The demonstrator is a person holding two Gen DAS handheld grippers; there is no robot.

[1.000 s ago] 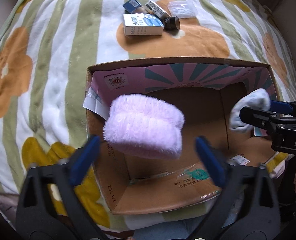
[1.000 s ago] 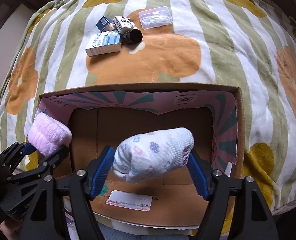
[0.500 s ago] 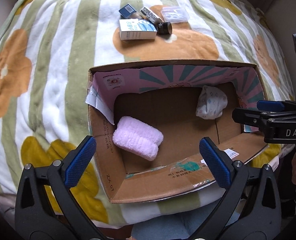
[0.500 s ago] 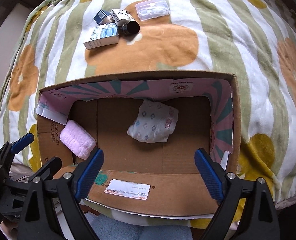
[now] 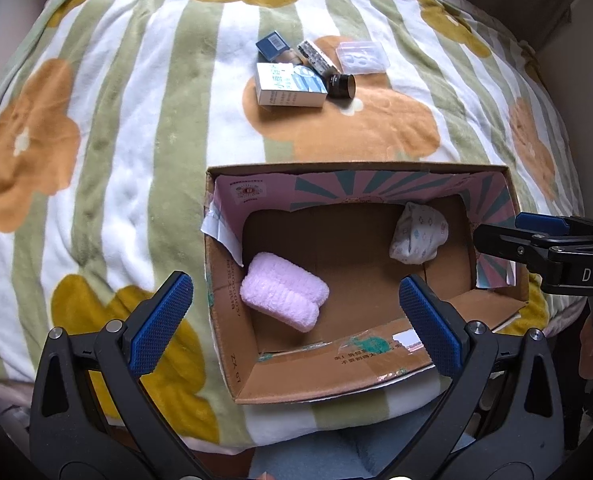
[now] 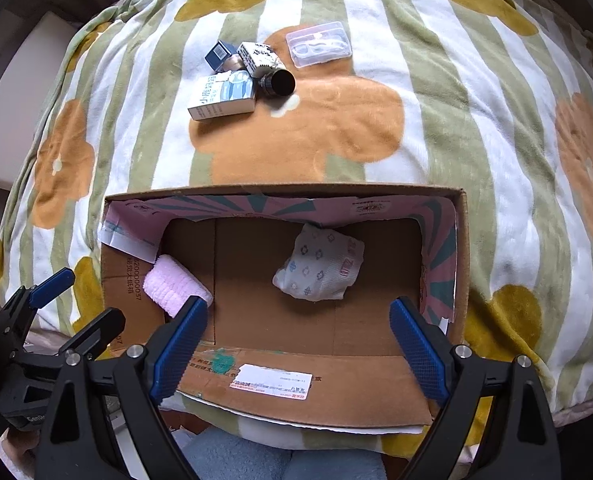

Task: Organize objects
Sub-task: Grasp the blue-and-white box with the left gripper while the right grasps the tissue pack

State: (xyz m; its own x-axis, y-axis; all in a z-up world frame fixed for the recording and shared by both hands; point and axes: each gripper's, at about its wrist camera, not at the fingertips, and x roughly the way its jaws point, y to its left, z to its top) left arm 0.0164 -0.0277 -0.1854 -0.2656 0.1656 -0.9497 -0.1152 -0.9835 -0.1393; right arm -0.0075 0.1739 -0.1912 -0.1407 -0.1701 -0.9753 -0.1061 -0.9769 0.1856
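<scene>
**Two soft bundles in the box, both claws wide and empty**

Nearest us, our left gripper [image 5: 296, 320] hangs over the near left corner of the cardboard box [image 5: 336, 380], its jaws spread wide with nothing between the blue cross-hatched pads [image 5: 160, 324]. Our right gripper [image 6: 298, 352] sits above the near wall of the same box, also spread wide and empty; from the left wrist view its black frame reaches in from the right edge, beside the box's right wall.

The box is plain brown corrugated card with a taped near flap bearing a white label [image 6: 271, 385], and its inner walls carry a pink and teal sunburst print. On the floor at the left lies a fluffy lilac rolled towel [image 5: 282, 296], plush and ribbed, close against the left wall. Towards the far right lies a white rolled sock [image 6: 320, 268] of fine knit with small flower motifs, well apart from the towel.

The box rests on a fleecy blanket [image 5: 136, 120] striped green and white with orange and mustard flowers. Farther off on it cluster a white and blue carton [image 5: 288, 90], a dark cylindrical cap [image 5: 340, 85], a small navy box [image 5: 273, 46], a patterned box [image 6: 261, 58] and a clear plastic case [image 5: 362, 57].
</scene>
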